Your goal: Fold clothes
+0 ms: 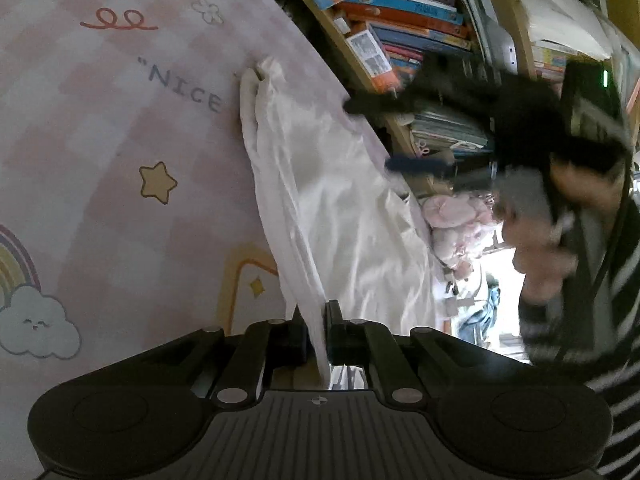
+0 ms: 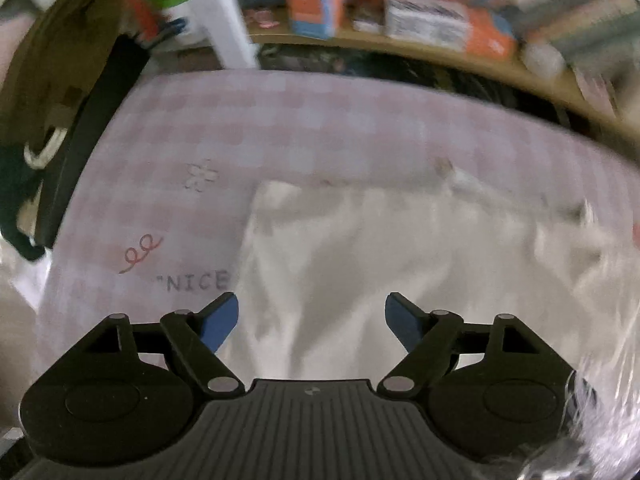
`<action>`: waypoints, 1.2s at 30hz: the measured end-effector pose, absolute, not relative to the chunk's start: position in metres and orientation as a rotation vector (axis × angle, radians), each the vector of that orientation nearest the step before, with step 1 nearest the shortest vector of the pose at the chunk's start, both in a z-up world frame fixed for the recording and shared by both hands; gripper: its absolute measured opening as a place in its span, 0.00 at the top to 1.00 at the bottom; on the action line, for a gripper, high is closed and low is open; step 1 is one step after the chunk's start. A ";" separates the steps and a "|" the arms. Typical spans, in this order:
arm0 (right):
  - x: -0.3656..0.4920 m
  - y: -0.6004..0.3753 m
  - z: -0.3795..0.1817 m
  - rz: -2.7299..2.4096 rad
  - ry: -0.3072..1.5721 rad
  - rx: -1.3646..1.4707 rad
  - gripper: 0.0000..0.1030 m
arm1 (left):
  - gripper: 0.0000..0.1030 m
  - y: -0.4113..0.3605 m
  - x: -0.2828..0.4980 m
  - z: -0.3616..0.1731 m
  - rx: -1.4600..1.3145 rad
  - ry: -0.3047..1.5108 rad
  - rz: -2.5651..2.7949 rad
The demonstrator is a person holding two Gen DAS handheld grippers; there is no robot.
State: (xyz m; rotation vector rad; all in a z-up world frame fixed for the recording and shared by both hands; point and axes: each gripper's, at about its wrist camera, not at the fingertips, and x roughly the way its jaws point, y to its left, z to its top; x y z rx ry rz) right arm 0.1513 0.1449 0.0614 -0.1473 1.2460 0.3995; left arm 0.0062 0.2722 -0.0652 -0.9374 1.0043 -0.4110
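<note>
A pink checked mat covers the work surface, printed with one star, one rainbow cloud, a red squiggle, a flower outline and the word "NICE". Its far edge runs close along a shelf crammed with books, so there is little room beyond that side; the left part of the mat lies bare and open.

One white garment lies on the mat's right part, stretched from near the "NICE" print toward the mat's edge by the shelf. In the right wrist view the garment spreads wide beneath the gripper, wrinkled and blurred.

The left gripper has its two fingers pressed together on a bunched strip of the garment, which rises taut from the mat to the pinch.

The right gripper has its two blue-tipped fingers spread wide above the garment, nothing between them. In the left wrist view the right gripper is a blur over the mat's edge, held by a hand in a striped sleeve.
</note>
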 end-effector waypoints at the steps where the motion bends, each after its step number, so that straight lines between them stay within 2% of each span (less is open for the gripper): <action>1: 0.154 0.156 0.063 0.413 1.244 -0.182 0.22 | 0.93 0.272 0.006 -0.065 -0.935 1.002 -0.414; 14: 0.152 0.253 0.018 0.489 1.335 -0.488 0.26 | 0.93 0.262 0.007 -0.052 -0.867 0.978 -0.472; 20: 0.149 0.261 -0.007 0.452 1.353 -0.641 0.33 | 0.93 0.262 0.005 -0.049 -0.851 0.975 -0.485; 26: 0.153 0.251 -0.016 0.428 1.375 -0.650 0.42 | 0.93 0.261 0.003 -0.046 -0.827 0.980 -0.501; 31: 0.157 0.233 -0.020 0.431 1.399 -0.597 0.56 | 0.93 0.258 -0.001 -0.042 -0.798 0.984 -0.520; 33: 0.159 0.224 -0.019 0.420 1.398 -0.572 0.75 | 0.93 0.256 -0.004 -0.040 -0.783 0.985 -0.525; 36: 0.161 0.208 -0.009 0.440 1.377 -0.528 0.89 | 0.93 0.253 -0.007 -0.033 -0.755 0.971 -0.534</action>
